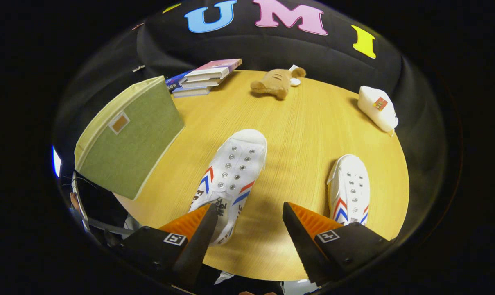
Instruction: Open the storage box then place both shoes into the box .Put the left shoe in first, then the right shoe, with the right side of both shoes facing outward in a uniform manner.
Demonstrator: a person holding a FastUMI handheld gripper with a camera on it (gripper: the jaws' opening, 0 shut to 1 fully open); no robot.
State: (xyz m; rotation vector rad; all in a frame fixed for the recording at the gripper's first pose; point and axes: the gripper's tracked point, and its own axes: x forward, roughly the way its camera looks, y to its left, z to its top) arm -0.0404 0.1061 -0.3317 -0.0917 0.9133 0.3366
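Observation:
Two white canvas shoes with red and blue stripes lie on the round wooden table (pixel 304 123). One shoe (pixel 231 176) lies just ahead of my left finger, its heel partly hidden behind that finger. The other shoe (pixel 349 188) lies beyond my right finger, off to the right. A green fabric storage box (pixel 128 135) with a cream rim stands to the left of the shoes, its lid shut. My gripper (pixel 249 221) hovers above the table's near edge, open, with nothing between its fingers.
A stack of books (pixel 206 76) lies at the table's far left, behind the box. A brown plush toy (pixel 276 82) sits at the far middle. A white pouch (pixel 378 108) rests at the far right edge.

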